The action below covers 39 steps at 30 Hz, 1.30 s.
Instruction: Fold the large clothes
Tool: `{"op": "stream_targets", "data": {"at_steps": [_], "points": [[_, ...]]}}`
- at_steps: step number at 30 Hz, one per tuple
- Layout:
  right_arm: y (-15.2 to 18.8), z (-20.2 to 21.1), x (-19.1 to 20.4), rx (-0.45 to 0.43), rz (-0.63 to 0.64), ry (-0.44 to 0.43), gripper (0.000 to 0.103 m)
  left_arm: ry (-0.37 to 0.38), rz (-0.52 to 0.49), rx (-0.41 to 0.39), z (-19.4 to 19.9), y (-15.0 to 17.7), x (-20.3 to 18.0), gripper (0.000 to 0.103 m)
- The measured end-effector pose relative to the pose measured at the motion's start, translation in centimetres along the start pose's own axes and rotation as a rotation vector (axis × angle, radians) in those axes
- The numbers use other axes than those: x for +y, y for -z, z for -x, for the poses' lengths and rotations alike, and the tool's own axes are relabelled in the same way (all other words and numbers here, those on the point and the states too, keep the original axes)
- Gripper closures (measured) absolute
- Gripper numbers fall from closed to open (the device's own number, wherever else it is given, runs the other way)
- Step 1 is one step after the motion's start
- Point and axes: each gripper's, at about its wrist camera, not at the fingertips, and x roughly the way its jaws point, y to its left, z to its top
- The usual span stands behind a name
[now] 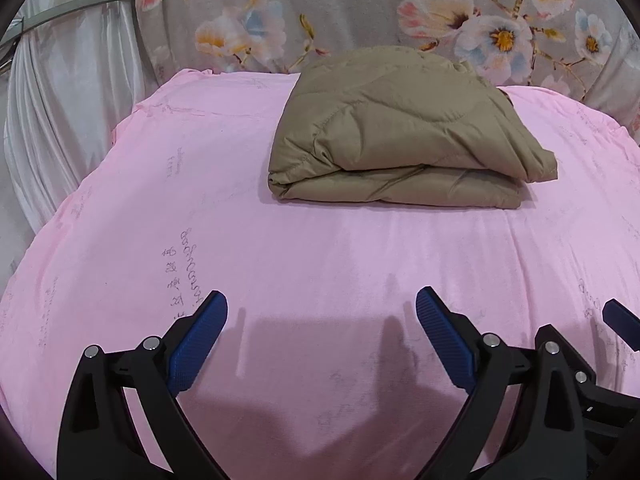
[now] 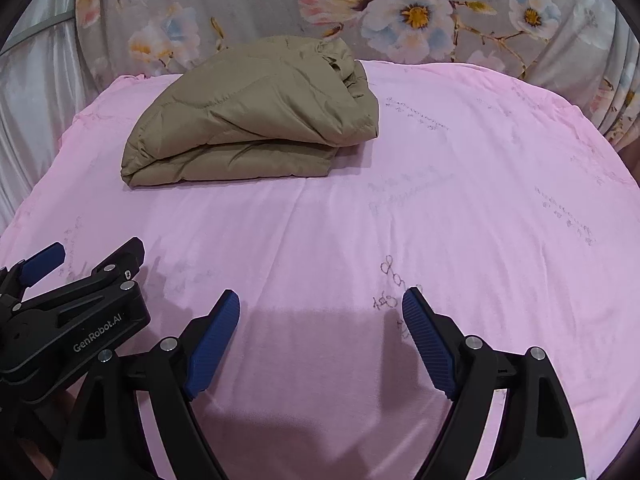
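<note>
A tan quilted jacket (image 1: 404,128) lies folded into a thick bundle at the far side of the pink sheet (image 1: 200,200). It also shows in the right wrist view (image 2: 256,116), far left of centre. My left gripper (image 1: 322,308) is open and empty, low over the near part of the sheet, well short of the jacket. My right gripper (image 2: 320,308) is open and empty, beside the left one. The left gripper's body (image 2: 76,304) shows at the lower left of the right wrist view. A right finger (image 1: 620,320) shows at the right edge of the left wrist view.
The pink sheet (image 2: 480,200) with faint printed script covers the whole work surface. A grey floral cloth (image 1: 360,8) hangs behind it. White satin drapes (image 1: 72,100) hang at the far left.
</note>
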Motion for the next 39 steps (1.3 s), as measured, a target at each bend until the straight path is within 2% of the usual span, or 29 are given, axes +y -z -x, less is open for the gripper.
{"op": "stream_targets", "data": {"at_steps": [39], "points": [[-0.06, 0.31, 0.00, -0.011, 0.002, 0.022, 0.022, -0.030, -0.008, -0.008, 0.14, -0.02, 0.03, 0.010]]}}
